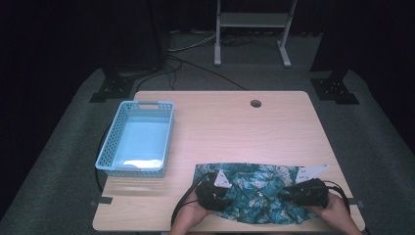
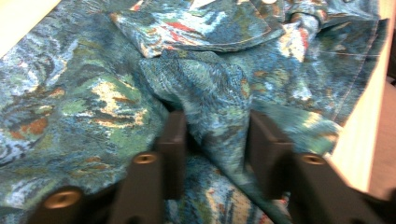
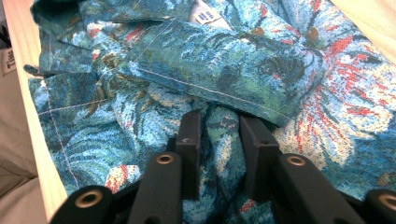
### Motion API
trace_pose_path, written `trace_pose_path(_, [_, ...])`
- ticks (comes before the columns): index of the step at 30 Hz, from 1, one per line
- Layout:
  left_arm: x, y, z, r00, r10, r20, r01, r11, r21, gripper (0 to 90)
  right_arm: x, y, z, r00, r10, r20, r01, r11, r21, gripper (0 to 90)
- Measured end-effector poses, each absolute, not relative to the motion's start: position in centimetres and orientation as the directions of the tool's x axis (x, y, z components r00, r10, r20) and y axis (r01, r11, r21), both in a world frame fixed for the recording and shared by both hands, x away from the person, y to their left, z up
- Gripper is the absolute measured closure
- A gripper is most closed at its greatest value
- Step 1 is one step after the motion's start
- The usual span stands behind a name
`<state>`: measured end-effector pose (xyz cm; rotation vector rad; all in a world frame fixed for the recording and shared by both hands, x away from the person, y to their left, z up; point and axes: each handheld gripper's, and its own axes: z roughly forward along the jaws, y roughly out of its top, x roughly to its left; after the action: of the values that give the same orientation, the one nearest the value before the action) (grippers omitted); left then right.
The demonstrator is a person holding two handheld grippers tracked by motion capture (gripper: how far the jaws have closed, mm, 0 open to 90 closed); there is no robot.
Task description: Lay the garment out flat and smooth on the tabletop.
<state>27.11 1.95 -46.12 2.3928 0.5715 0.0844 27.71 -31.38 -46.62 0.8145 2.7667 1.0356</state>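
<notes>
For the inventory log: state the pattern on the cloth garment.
Blue-green leafy floral print garment with red accents; clearest in the right gripper view.

The high view was dim: light fell from above onto the counter (image 1: 235, 122), while the room around it sank into near black. The picture was soft and grainy, with faint shadow under the blue basket (image 1: 137, 139). The left gripper view was brighter but blurred, most at the edges, and the printed fabric (image 2: 93, 98) smeared. The right gripper view was sharper, showing the weave of the cloth, with its near tongs (image 3: 219, 154) slightly out of focus.
</notes>
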Motion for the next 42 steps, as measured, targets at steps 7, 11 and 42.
trace_pose_path(7, [26.5,1.9,-45.6,0.912,0.401,-0.087,0.362,-0.686,0.631,80.2,27.0,-31.4,-45.8,-0.871,0.469,0.146,0.441,0.619,0.65,82.7])
trace_pose_path(11, [26.2,2.0,-44.2,0.917,0.387,-0.094,0.347,-0.662,0.665,83.1,26.6,-31.6,-44.8,-0.877,0.453,0.159,0.431,0.595,0.678,84.3])
trace_pose_path(42, [29.5,2.1,-37.9,0.925,0.378,-0.051,0.302,-0.644,0.703,83.1,28.4,-32.6,-39.4,-0.891,0.428,0.151,0.387,0.541,0.747,84.6])
